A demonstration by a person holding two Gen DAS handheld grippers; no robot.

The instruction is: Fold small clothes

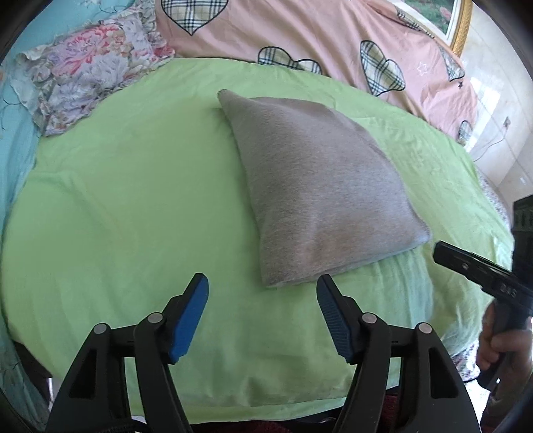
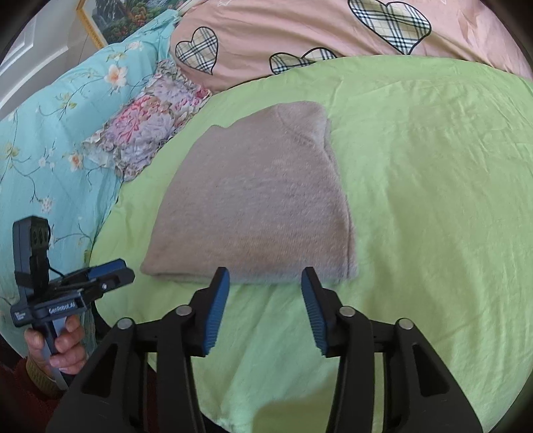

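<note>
Folded grey garment (image 1: 319, 186) on green sheet (image 1: 133, 200), just beyond left tongs (image 1: 263, 283) and right tongs (image 2: 265, 276), both spread, gripping nothing

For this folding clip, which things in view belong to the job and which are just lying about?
Job:
- folded grey garment
- green sheet it lies on
- left hand-held gripper, open
- right hand-held gripper, open

Lying about:
- floral pillow
- pink heart-print quilt
- blue floral bedding
- framed picture
</note>
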